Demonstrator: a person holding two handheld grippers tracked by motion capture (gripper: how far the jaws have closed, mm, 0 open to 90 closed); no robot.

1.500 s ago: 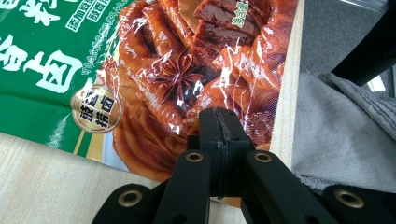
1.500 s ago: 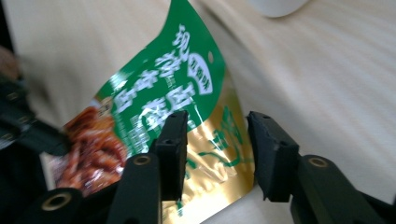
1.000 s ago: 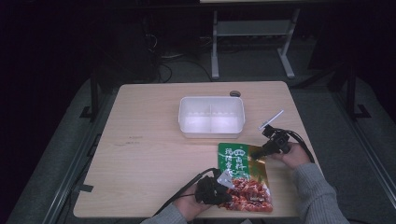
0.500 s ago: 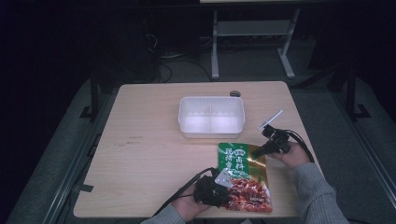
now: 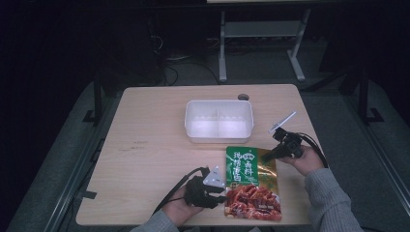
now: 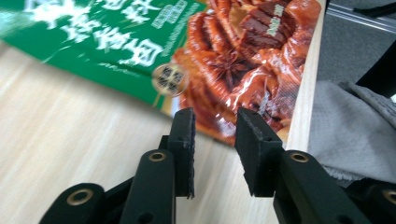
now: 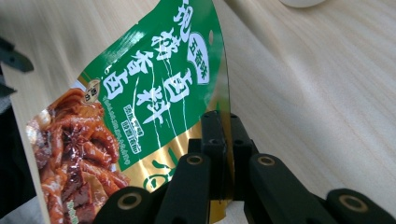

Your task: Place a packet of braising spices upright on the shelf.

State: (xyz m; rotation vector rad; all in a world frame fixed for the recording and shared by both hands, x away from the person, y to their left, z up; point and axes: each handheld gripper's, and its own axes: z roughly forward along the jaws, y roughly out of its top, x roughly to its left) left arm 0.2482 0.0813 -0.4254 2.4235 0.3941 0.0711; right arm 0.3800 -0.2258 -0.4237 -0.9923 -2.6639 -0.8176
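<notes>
While the seasoning packet (image 5: 252, 182) is lying flat near the front right of the wooden table (image 5: 145, 145), its red lower end is reaching almost to the table's near edge and its green upper end is pointing toward the white divided container (image 5: 219, 121), which is standing just beyond it at the middle of the table; the right gripper (image 5: 271, 155) is clamping the packet's gold right edge, and in the right gripper view its two black pads are pressing together on that edge (image 7: 223, 140) with the foil pinched between them; the left gripper (image 5: 223, 192) is sitting just beside the packet's lower left edge, its jaws having just been opening, and in the left gripper view they are standing apart with a gap between the pads (image 6: 215, 140); the packet (image 6: 224, 56) is lying just ahead of those tips and nothing is being held between them; a grey sleeve (image 6: 350, 126) is showing past the table edge; a small dark round object (image 5: 243, 96) is resting behind the container, near the far edge.
</notes>
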